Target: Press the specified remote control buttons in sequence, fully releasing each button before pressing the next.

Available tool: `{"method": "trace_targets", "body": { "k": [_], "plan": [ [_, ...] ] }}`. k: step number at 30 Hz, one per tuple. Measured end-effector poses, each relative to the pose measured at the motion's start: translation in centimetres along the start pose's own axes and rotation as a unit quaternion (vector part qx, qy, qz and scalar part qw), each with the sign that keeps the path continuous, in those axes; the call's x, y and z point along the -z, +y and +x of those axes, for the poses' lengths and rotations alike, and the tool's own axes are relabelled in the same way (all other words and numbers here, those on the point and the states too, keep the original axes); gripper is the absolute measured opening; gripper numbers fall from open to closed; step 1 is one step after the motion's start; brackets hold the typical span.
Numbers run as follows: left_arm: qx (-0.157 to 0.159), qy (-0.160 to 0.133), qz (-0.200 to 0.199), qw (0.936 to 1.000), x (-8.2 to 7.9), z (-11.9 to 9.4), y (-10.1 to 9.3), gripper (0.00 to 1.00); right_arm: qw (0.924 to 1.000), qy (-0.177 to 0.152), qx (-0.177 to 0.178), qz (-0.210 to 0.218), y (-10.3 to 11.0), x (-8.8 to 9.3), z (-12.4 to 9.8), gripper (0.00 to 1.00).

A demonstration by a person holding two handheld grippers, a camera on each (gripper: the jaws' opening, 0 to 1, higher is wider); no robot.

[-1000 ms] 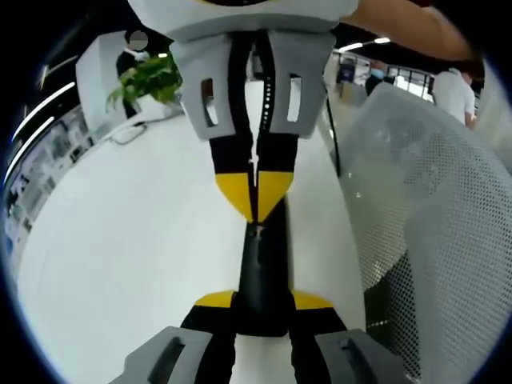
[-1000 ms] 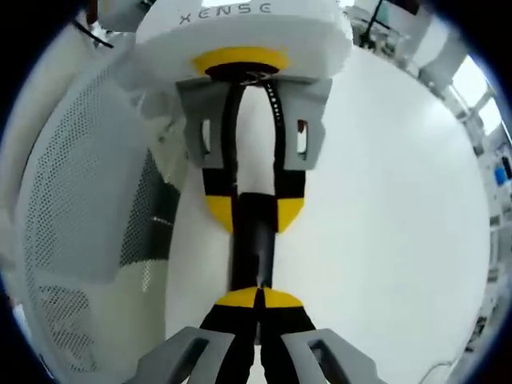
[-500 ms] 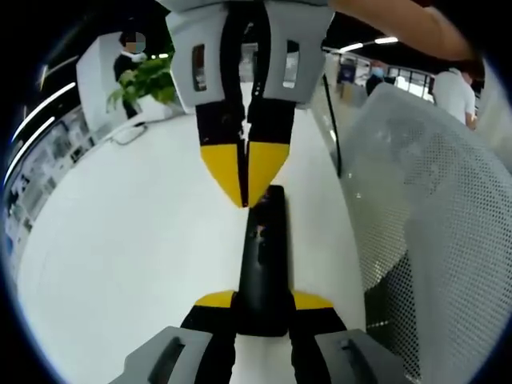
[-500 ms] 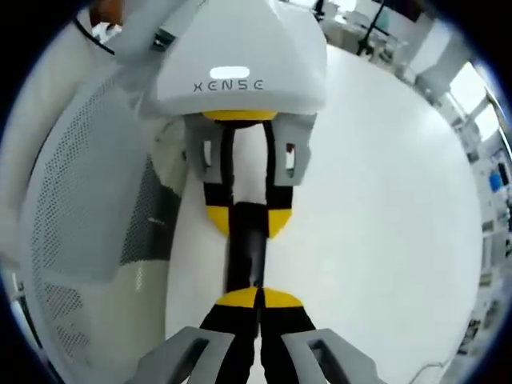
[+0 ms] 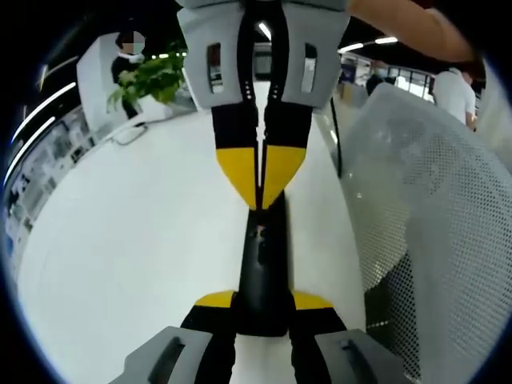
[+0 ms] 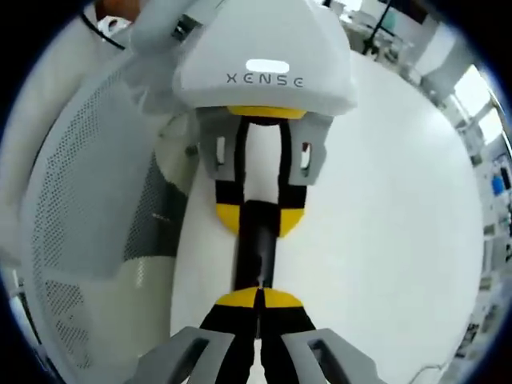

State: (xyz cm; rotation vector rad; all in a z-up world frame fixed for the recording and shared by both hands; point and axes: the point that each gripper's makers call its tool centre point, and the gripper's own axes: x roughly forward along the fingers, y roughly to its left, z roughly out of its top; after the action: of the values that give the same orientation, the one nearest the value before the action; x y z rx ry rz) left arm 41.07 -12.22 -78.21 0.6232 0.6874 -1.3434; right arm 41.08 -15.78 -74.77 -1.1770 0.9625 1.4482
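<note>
- Remote control (image 5: 262,264), black and slim, lies lengthwise over a white table (image 5: 128,248), beside a white mesh chair (image 5: 432,208).
- Left tongs (image 5: 262,302) are clamped around its near end.
- Right tongs (image 5: 261,196), tips pressed together, meet the remote's far end from the opposite side; whether they touch it cannot be told.

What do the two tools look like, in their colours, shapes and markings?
Both tools are built alike. The left tool has grey slotted plastic mounts, black jaws and yellow tips. The right tool has the same grey, black and yellow parts. In the right gripper view, the left tool's white rounded housing carries the grey lettering "XENSE" under a lit white strip.
</note>
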Motion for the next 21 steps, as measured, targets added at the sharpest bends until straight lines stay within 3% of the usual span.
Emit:
{"method": "trace_targets", "body": {
  "k": [21],
  "plan": [
    [0.000,-0.004,-0.003,1.0000,0.0,0.0,-0.1,0.24,0.9996,0.014,-0.023,-0.002,1.6,0.7,2.7,0.00]
  ]
}}
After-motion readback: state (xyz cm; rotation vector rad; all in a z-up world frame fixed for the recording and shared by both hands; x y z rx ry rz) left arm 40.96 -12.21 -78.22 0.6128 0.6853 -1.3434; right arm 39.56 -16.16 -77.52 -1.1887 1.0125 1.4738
